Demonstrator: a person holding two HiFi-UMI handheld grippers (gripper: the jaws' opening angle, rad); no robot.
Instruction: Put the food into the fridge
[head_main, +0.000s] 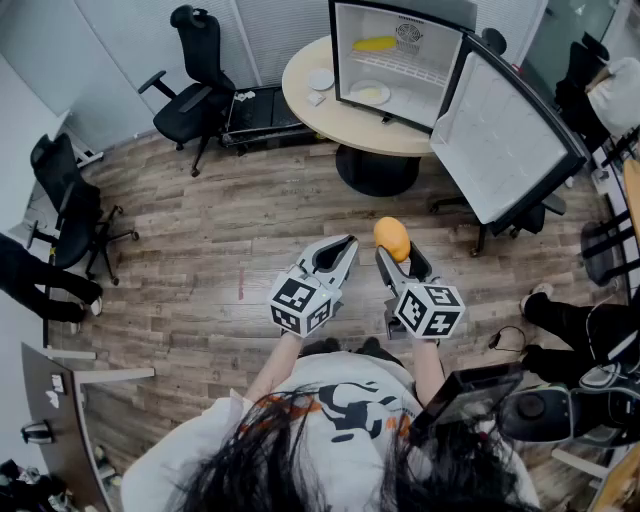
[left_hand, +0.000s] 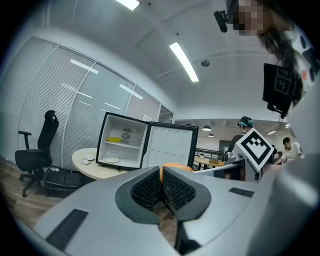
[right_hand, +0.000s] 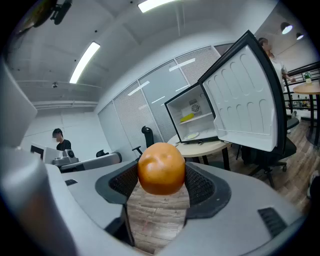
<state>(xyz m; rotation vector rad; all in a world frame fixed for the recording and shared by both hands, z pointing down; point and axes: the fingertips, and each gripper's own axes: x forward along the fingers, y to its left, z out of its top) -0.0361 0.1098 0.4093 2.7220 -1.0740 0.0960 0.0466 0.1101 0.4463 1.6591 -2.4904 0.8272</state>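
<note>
Holding an orange (right_hand: 161, 167) clamped in the right hand-held gripper (right_hand: 161, 182), left hand-held gripper (left_hand: 161, 187) closed empty, the person (head_main: 330, 420) is risking the round fruit slipping before the fridge (head_main: 334, 50).

The orange fruit (right_hand: 161, 168) looks smooth, the floor (head_main: 250, 230) matt wood.

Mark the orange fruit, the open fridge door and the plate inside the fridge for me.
orange fruit (right_hand: 161, 168): right gripper view, middle of its skin.
fridge door (head_main: 505, 140): head view, white inner panel.
plate (head_main: 370, 93): head view, its middle.
</note>
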